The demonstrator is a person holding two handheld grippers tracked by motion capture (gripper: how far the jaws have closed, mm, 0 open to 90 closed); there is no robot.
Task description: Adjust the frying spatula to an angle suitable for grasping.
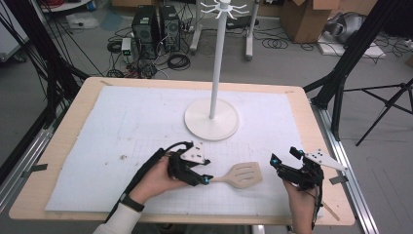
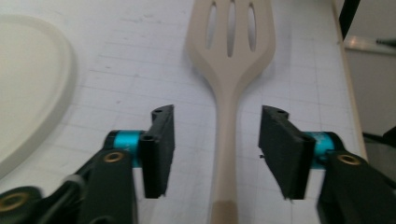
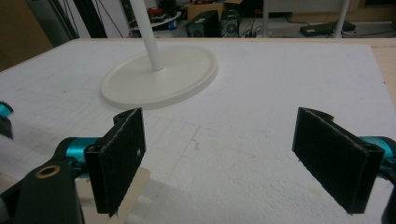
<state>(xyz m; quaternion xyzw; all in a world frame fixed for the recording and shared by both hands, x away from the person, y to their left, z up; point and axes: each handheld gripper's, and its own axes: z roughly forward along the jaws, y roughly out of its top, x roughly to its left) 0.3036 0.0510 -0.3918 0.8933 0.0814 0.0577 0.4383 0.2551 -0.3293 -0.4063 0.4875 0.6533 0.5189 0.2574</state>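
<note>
My left tongs (image 1: 206, 179) sit at lower centre of the high view, jaws spread apart on either side of the spatula (image 1: 239, 175) handle without touching it; in the left gripper view the handle (image 2: 226, 154) runs straight up between the two black pads (image 2: 160, 144), with a clear gap on each side. My right tongs (image 1: 276, 164) hover at lower right of the high view, jaws wide apart and holding nothing; in the right gripper view the pale edge of the spatula blade (image 3: 133, 186) shows at lower left, behind the left pad. The spatula lies flat on the white mat (image 1: 136, 122), handle pointing toward my left hand (image 1: 158, 180), slotted blade (image 2: 231, 32) pointing toward the right side of the frame. The white stand (image 1: 212, 119) is upright at centre frame, its round base just beyond the spatula, its hooks (image 1: 223, 9) at the top edge. Status, as I judge it: the approach is complete and the left tongs are aligned on the handle. The grasp is not yet made. Remaining steps appear to be closing on the handle, lifting, and probably carrying the spatula to the stand to hang it on a hook, though the pictures do not confirm that destination.
</note>
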